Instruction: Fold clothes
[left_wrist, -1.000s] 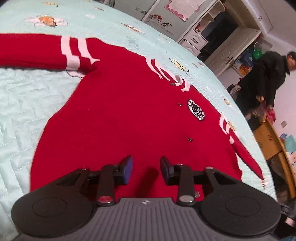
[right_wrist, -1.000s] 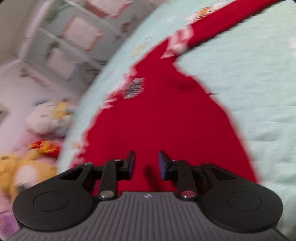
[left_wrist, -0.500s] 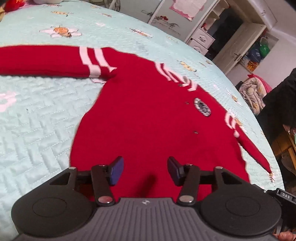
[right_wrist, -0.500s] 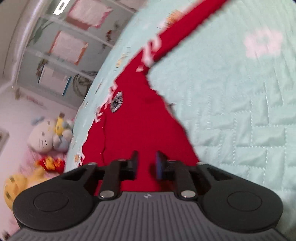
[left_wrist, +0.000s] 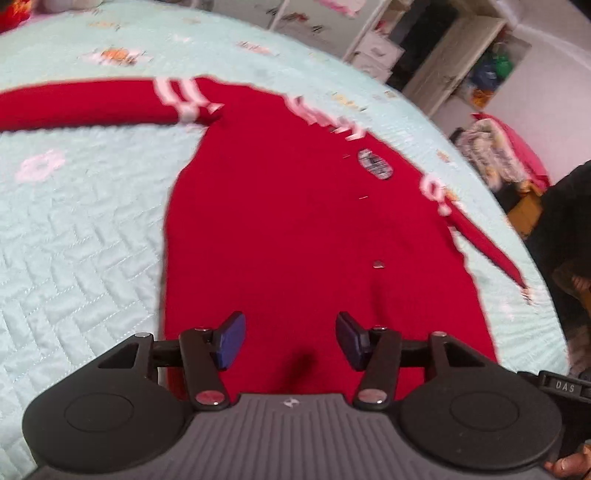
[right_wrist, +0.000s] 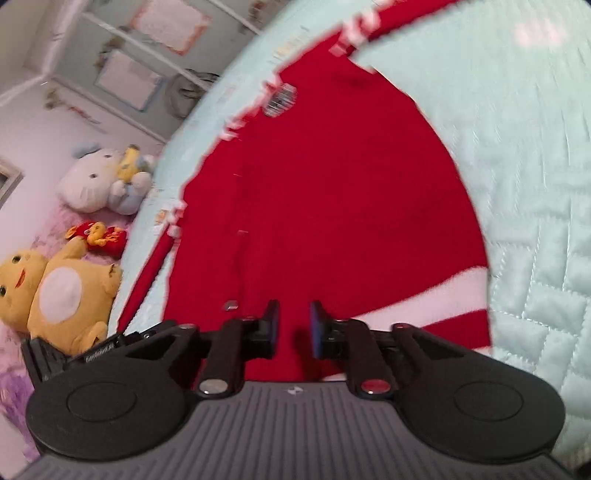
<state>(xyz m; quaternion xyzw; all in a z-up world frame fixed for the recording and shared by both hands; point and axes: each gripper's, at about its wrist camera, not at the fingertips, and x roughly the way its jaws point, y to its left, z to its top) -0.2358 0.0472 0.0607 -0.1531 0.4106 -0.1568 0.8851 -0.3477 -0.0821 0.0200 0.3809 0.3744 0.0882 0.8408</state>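
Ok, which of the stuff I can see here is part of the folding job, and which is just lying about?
Job:
- red sweater, spread flat on the quilt
- left gripper, open, nothing between its fingers
- right gripper, narrowly open, nothing between its fingers

Lying about:
- pale green quilt (work surface)
- yellow plush toy
- white plush toy
- heap of clothes

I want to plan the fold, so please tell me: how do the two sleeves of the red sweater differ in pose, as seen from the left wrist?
The far-left sleeve lies straight out to the side; the right sleeve slants down along the sweater body. The left sleeve looks broad and runs out of the picture; the right sleeve looks thin and its cuff end shows. Both are red with white stripes near the shoulder and lie flat on the quilt.
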